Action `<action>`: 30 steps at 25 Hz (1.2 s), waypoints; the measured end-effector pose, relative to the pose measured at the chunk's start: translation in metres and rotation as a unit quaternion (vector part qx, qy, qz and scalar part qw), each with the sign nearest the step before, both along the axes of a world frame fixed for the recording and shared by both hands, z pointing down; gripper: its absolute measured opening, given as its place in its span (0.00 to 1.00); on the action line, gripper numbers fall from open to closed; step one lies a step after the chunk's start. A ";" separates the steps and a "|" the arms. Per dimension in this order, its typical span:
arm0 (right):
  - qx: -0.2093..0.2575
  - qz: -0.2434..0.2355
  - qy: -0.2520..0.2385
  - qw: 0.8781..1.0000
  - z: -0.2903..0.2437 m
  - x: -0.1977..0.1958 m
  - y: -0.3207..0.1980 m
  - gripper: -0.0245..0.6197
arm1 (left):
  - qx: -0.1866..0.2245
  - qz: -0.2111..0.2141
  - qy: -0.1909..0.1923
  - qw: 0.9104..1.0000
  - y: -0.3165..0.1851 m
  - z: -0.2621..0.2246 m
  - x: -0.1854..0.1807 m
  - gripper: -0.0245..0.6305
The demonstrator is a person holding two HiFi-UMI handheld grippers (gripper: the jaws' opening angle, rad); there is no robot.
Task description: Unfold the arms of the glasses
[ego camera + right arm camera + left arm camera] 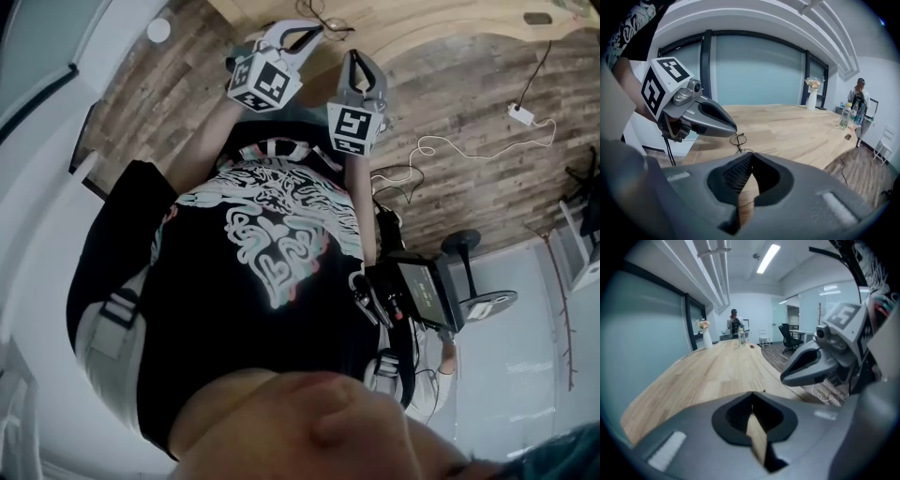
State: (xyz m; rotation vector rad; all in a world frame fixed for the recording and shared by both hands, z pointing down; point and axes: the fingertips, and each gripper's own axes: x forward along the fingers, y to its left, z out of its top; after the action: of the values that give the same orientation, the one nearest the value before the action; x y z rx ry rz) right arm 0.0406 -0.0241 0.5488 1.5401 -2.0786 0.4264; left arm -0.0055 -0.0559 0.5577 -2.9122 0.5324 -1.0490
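Note:
Thin wire-framed round glasses point(738, 139) lie on the light wooden table point(797, 126), close to its near edge. In the head view they are only a thin dark wire shape point(326, 19) just beyond both grippers. How their arms lie is too small to tell. My left gripper point(307, 30) hangs in the air short of the glasses, its jaws closed tip to tip with nothing between them. My right gripper point(354, 56) hovers beside it, also shut and empty. The left gripper's grey jaws point(710, 119) show just left of the glasses in the right gripper view.
A clear bottle point(843, 116) and a white vase of flowers point(812, 97) stand far down the table, where a person point(858, 101) is. A white cable and plug point(518, 114) lie on the wood-plank floor. Office chairs point(788, 336) stand to the right.

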 end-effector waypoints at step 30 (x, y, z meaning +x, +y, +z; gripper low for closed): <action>-0.067 -0.100 0.039 0.992 0.073 0.007 -0.052 0.04 | 0.037 0.185 -0.189 0.964 -0.010 0.081 0.051 0.10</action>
State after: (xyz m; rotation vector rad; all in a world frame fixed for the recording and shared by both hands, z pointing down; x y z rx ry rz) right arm 0.0477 -0.0758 0.6220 1.2383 -2.0740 0.4165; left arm 0.0457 -0.0660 0.6385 -2.5068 0.0123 -1.4264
